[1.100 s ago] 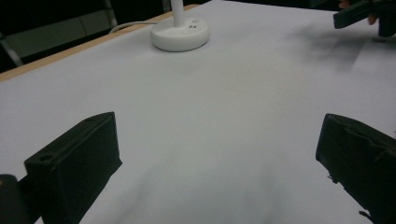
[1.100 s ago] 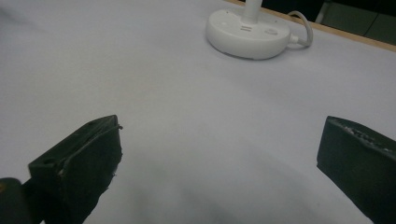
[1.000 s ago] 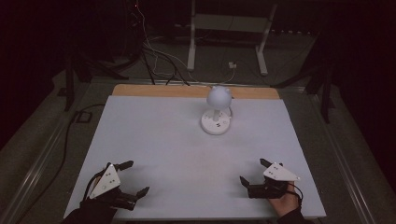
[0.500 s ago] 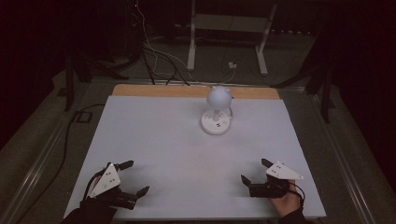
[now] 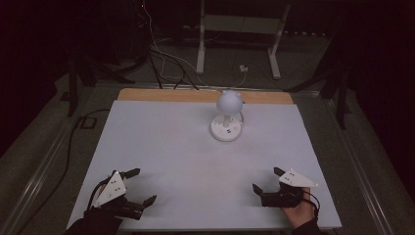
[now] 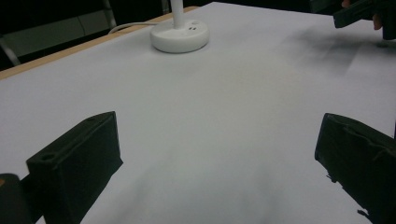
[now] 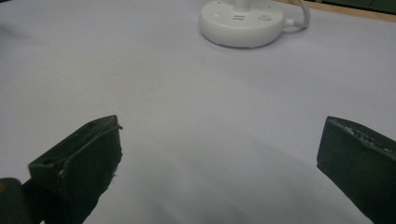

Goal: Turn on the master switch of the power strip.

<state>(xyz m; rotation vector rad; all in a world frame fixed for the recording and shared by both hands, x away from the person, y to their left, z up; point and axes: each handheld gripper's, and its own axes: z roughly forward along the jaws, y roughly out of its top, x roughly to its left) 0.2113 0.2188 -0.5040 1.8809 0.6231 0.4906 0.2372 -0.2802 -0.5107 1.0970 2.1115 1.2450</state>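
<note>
A small white desk lamp [image 5: 228, 116] with a round head and a disc base stands at the far middle of the white table [image 5: 161, 142]. Its base [image 6: 180, 36] lies ahead in the left gripper view, and the same base [image 7: 242, 22] sits at the top of the right gripper view. My left gripper [image 5: 142, 185] rests open near the front left corner, nothing between its jaws. My right gripper [image 5: 266, 179] rests open near the front right corner, held by a hand, also with nothing in it. Far off in the left gripper view, the right gripper [image 6: 362, 11] shows at the upper right.
A wooden strip [image 5: 161, 95] runs along the table's far edge. The lamp's white cord [image 5: 242, 73] trails off behind onto the dark floor, where cables and a white metal stand [image 5: 240, 34] sit.
The right gripper has shifted slightly to the right and nearer the front edge. The left gripper and the lamp have not moved.
</note>
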